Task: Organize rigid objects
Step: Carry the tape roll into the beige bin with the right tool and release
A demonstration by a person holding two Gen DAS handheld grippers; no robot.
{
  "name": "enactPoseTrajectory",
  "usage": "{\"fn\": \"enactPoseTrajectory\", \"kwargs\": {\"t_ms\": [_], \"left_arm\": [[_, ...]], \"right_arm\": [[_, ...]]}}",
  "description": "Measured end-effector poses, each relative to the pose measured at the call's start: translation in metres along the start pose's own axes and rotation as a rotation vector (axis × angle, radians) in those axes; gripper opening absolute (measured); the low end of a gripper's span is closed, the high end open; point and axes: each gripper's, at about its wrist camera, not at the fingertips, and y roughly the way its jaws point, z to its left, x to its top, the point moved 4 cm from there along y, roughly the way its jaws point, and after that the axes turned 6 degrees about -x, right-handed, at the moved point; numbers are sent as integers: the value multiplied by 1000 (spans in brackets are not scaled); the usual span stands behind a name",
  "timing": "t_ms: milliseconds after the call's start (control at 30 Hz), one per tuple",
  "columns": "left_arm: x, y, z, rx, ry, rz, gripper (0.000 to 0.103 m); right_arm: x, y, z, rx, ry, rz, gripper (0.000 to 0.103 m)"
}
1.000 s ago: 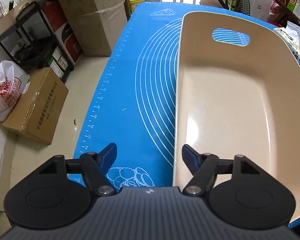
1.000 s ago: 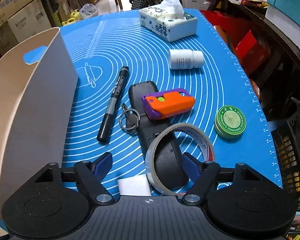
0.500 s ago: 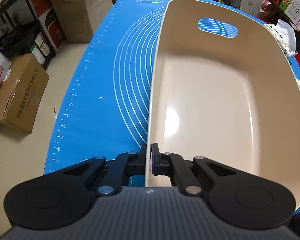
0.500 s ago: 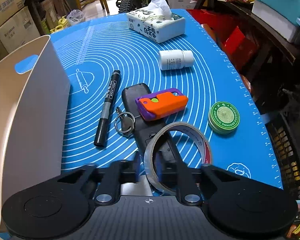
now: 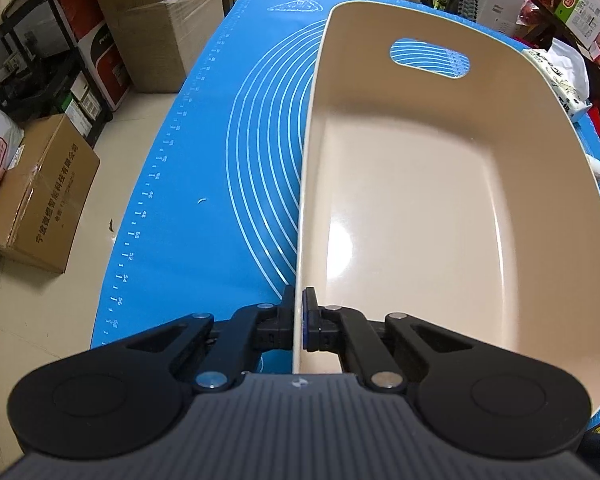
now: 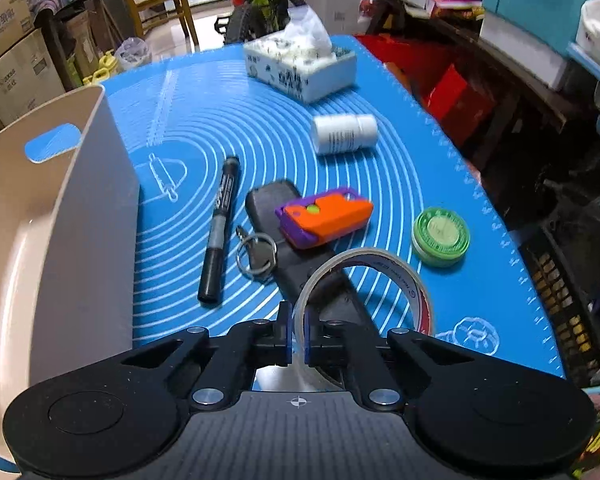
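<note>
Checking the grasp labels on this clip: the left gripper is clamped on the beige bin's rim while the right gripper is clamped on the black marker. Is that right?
Not quite. The left gripper does clamp the beige bin at its rim, but the right wrist view shows the right gripper shut on the tape roll; the black marker lies untouched on the mat.

On the blue mat [image 6: 380, 92]: one beige bin [image 6: 80, 240], one black marker [image 6: 220, 228], one key ring [image 6: 256, 256], one black remote [image 6: 272, 204], one orange-and-purple case [image 6: 328, 216], one tape roll [image 6: 380, 276], one green tin [image 6: 440, 236], one white bottle [image 6: 344, 134], one tissue box [image 6: 300, 66].
</note>
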Motion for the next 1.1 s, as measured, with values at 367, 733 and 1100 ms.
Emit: {"fn": "enactPoseTrajectory", "kwargs": {"t_ms": [367,733,1100], "left_arm": [[2,-1,5,-6,-8,-7,4],[2,2,7,-12,-17,-2,4],[2,3,9,-18,-16,2,4]], "right_arm": [[20,-39,-9,-10,44,-166,17],[40,-83,20,106,-35,-352,17],[48,-100,110,361,-211,-363,17]]}}
